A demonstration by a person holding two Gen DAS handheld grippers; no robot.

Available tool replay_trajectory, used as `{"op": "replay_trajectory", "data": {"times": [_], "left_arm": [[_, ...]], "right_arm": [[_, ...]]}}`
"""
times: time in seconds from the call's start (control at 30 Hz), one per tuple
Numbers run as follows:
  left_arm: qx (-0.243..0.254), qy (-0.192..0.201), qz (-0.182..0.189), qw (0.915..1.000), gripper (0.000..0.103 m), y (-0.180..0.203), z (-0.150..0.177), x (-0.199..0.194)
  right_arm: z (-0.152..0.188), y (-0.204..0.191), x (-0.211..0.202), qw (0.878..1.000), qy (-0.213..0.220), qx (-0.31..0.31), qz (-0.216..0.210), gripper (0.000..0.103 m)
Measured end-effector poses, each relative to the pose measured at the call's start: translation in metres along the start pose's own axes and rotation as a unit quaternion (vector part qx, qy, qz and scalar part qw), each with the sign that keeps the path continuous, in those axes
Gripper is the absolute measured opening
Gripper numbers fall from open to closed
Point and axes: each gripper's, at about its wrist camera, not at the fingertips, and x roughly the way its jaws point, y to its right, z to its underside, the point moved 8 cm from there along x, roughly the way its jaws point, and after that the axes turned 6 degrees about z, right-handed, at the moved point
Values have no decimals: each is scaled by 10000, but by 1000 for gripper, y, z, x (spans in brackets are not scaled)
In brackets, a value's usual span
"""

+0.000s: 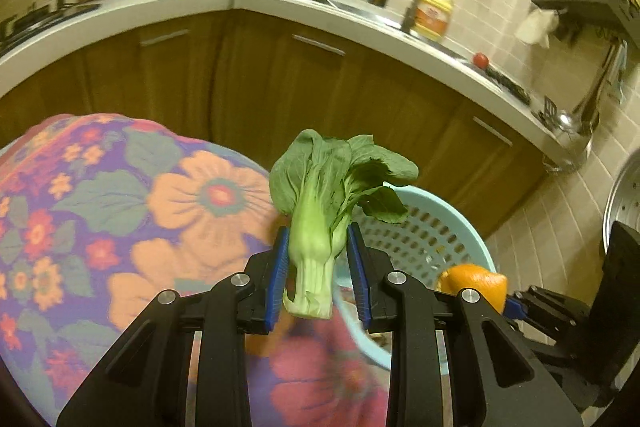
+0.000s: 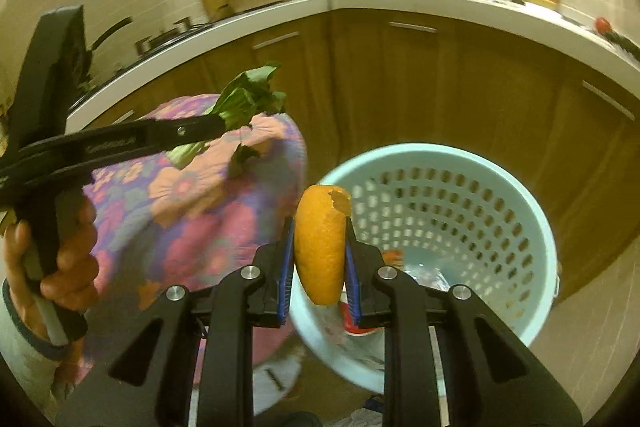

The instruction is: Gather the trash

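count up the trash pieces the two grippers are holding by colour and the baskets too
Green, bok choy in the left gripper: 1
Orange, orange peel in the right gripper: 1
Light blue, basket: 1
Total: 3

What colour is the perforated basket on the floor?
Light blue, almost pale turquoise. The basket shows best in the right wrist view.

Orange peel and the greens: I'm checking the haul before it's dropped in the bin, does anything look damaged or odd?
Only expected wear: the orange peel in the right gripper has a torn top edge. The bok choy in the left gripper looks intact.
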Motion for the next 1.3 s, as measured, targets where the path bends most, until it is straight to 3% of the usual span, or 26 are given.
{"op": "replay_trajectory", "data": {"times": [0.33, 0.67, 0.77, 0.83, 1.3], "left_arm": [[316, -540, 119, 9980, 27, 50, 21, 51], [477, -750, 72, 9960, 29, 61, 26, 69], [456, -697, 84, 9965, 36, 58, 25, 66], [471, -618, 75, 9970, 42, 57, 22, 61], [285, -43, 176, 9994, 42, 41, 11, -5]], "right_arm": [[11, 62, 19, 9966, -180, 704, 376, 19], [16, 91, 30, 9910, -275, 1180, 572, 27], [15, 94, 29, 9901, -242, 1241, 609, 44], [14, 94, 27, 9901, -220, 1241, 611, 45], [-10, 55, -12, 9949, 189, 866, 478, 45]]}}
